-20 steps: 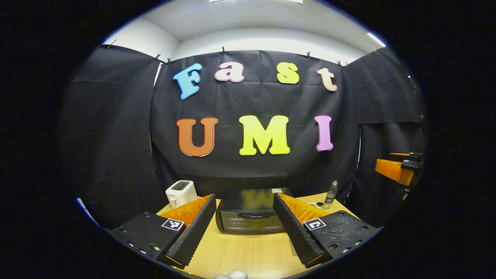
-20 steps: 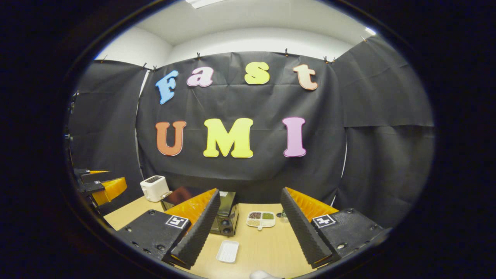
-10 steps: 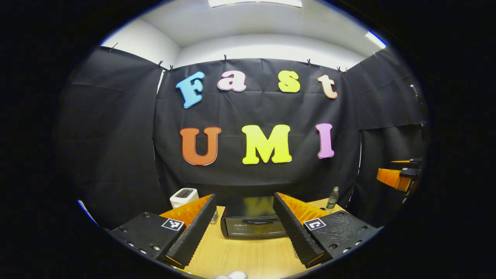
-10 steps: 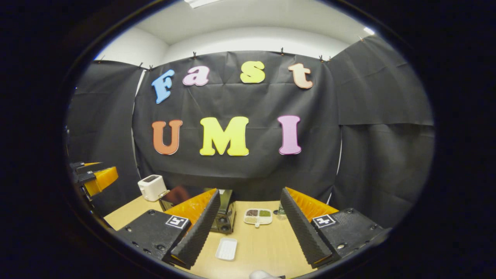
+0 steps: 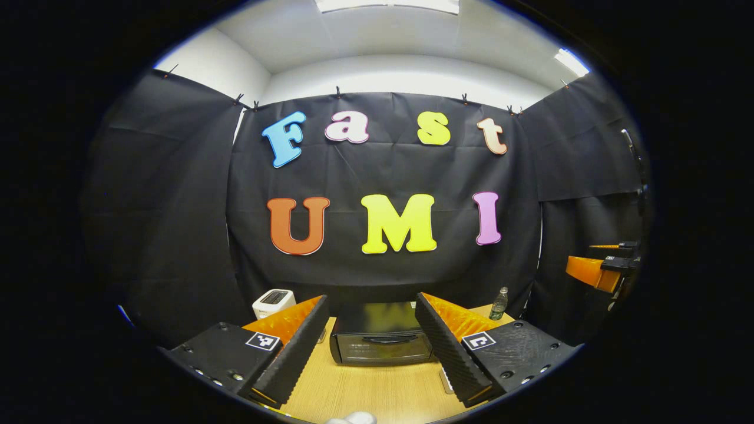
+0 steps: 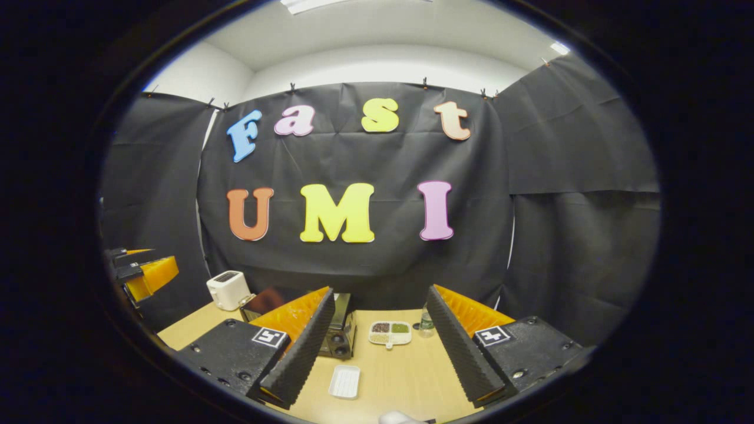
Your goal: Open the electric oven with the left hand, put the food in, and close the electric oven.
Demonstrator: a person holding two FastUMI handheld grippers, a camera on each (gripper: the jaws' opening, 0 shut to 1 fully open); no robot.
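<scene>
- Facing the shut black box-shaped electric oven [image 5: 380,340] on the pale wooden table [image 5: 365,388], left tongs [image 5: 372,335] gape, empty.
- Right tongs [image 6: 380,338] gape, empty, above a white rectangular tray [image 6: 344,381].

Left gripper view: looking level and head-on at the electric oven [image 5: 380,340] door, well back above the surface [image 5: 377,388]. Right gripper view: set right of the electric oven [image 6: 339,330], facing its side. Shared: oven, toaster [image 5: 274,302] [image 6: 228,290].
</scene>
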